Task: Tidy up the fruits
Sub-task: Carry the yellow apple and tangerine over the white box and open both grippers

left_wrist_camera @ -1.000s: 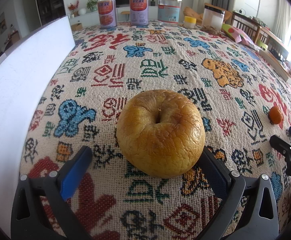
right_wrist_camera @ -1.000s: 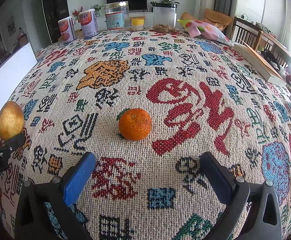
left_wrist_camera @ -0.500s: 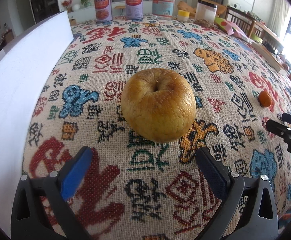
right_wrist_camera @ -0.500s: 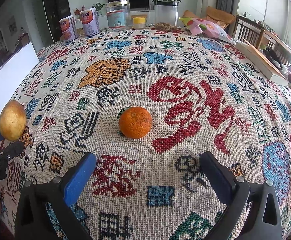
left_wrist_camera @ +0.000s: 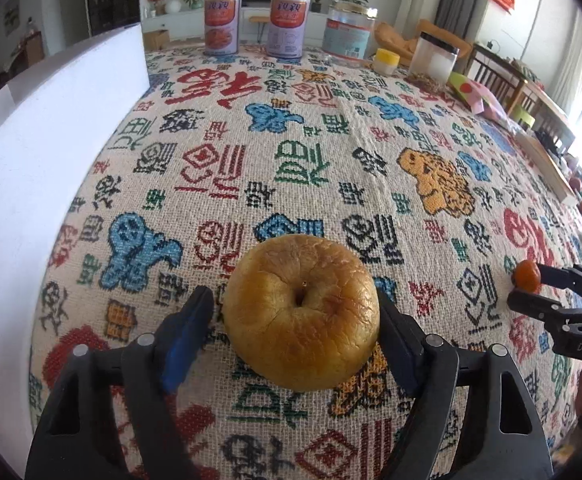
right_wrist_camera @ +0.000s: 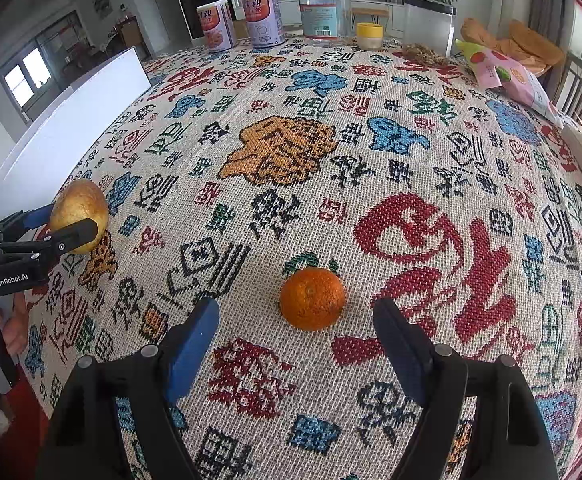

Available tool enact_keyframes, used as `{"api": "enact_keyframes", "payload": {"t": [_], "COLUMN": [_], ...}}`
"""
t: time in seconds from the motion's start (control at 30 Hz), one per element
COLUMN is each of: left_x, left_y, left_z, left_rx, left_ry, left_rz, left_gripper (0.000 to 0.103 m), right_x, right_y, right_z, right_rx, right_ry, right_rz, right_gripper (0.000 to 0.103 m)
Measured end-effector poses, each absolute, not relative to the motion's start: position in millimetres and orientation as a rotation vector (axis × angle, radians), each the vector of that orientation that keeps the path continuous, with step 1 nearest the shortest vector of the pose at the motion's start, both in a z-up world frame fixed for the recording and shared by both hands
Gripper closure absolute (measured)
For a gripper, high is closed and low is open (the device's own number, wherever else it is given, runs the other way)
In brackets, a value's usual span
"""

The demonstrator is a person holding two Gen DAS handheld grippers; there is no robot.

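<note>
Both jaw sets narrowed from wide open. Left gripper (left_wrist_camera: pixel 295 314) closed around the wrinkled yellow apple (left_wrist_camera: pixel 301 312), pads at its sides. Right gripper (right_wrist_camera: pixel 295 320) moved up to the orange (right_wrist_camera: pixel 312 298), pads clear.

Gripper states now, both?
Left gripper: jaws have just been closing around the apple; firm grip cannot be told.
Right gripper: jaws have just been closing, open; orange between the tips, untouched.

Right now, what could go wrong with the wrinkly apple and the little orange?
Both tools have just been closing. The left tool straddles the round apple; a loose grip could let it roll away. The right tool has the orange between its fingertips, untouched; it might get nudged away.
</note>
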State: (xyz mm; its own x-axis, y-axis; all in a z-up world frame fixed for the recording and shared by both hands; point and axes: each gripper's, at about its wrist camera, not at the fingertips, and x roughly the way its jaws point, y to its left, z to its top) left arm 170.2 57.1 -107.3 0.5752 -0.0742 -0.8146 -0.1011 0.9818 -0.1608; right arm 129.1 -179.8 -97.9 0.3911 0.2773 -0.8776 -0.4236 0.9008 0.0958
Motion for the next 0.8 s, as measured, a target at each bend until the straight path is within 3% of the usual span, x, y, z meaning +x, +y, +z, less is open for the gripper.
{"api": "enact_keyframes", "payload": {"t": [0.03,0.07,0.1,0.33,0.53,0.67,0.8], "left_x": [169.4,167.1,162.8,92.7,42.2,38.2,40.1], "left_y": [57.8,57.9,58.7,109.5,208.1,288.1,343.4], "left_z": [-107.1,-106.5,-105.1,-37.8,50.3,37.4,-5.3], "left_rx": [-0.219,-0.229,-0.244,-0.541,-0.487,-0.471,-0.537], "left_ry": [0.948,0.944,0.946,0.934,0.843,0.885,0.961], "left_rz": [0.025,0.039,0.045,0.074,0.275,0.476,0.589], "left_gripper": [0.035,0.035,0.035,0.035,0.035,0.035,0.034], "right_x": [129.8,129.6,129.8,109.5,74.6,56.8,58.3], "right_y": [-178.5,-178.3,-180.4,-161.4,-24.9,88.9,190.0], "right_z": [-98.9,-97.7,-96.6,-66.8,9.1,42.7,33.4], "right_rx": [-0.172,-0.185,-0.171,0.013,0.049,-0.028,-0.163], "right_ry": [1.07,1.057,1.06,1.138,1.068,1.031,1.067], "right_rz": [0.428,0.413,0.406,0.589,0.937,1.08,1.075], "right_gripper": [0.043,0.066,0.073,0.073,0.073,0.073,0.073]}}
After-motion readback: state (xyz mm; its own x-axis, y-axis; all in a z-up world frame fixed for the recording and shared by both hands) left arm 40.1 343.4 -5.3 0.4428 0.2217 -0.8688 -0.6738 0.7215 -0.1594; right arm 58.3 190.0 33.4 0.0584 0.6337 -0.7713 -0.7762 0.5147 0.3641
